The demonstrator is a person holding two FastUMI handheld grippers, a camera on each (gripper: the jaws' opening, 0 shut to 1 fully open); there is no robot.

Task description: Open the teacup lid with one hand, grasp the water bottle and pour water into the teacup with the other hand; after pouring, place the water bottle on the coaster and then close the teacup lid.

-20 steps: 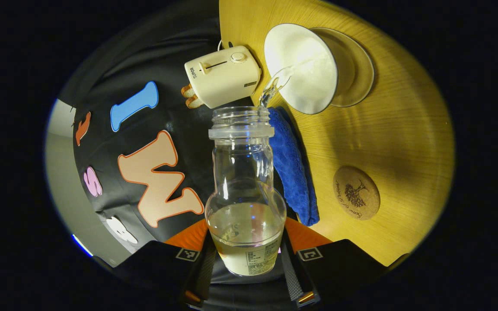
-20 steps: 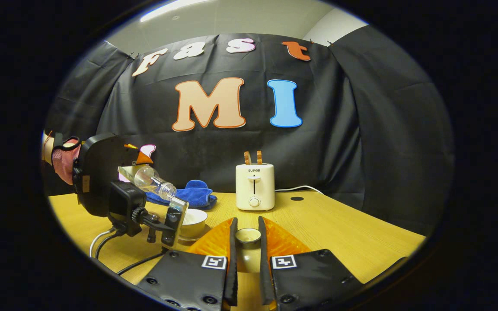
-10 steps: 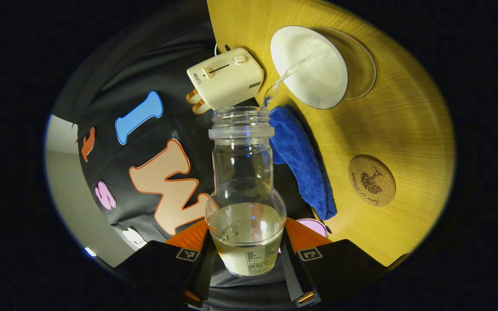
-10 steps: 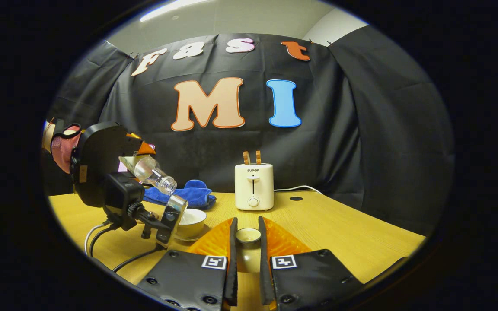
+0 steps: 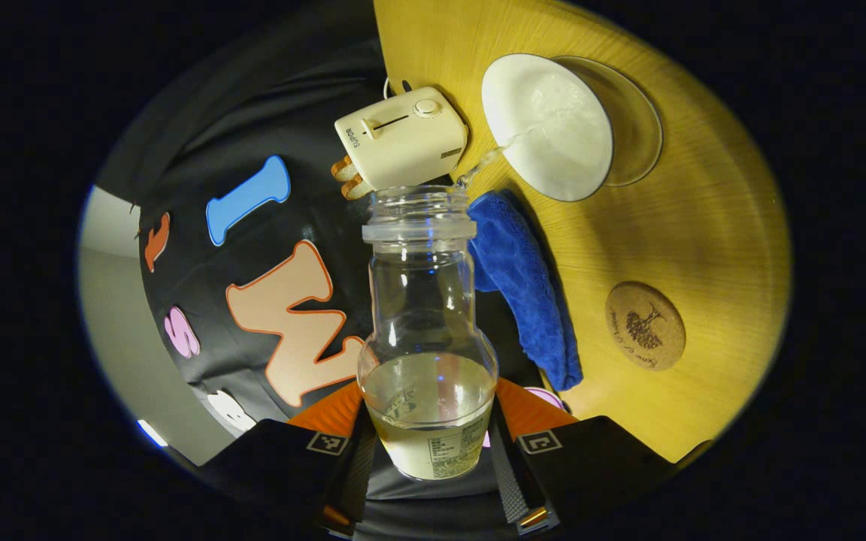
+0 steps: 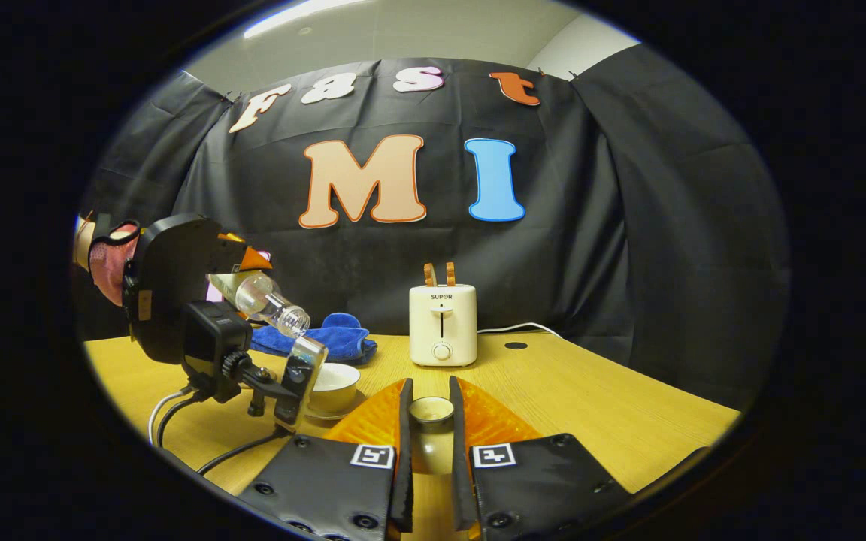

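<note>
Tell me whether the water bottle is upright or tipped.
Tipped: the water bottle slants mouth-down over the teacup, and a thin stream leaves its mouth.

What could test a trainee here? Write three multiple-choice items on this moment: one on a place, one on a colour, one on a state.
1. Where does the coaster lie?
A. bare on the table
B. under the bottle
C. on the toaster

2. What colour is the cloth?
A. red
B. blue
C. white

3. What state is the water bottle in?
A. capped, upright
B. lying on the table
C. tilted, pouring into the teacup

Key: 1 A, nothing rests on the coaster; 2 B, the cloth beside the toaster is blue; 3 C, a stream runs from its open mouth while the left gripper fingers clamp it.
</note>
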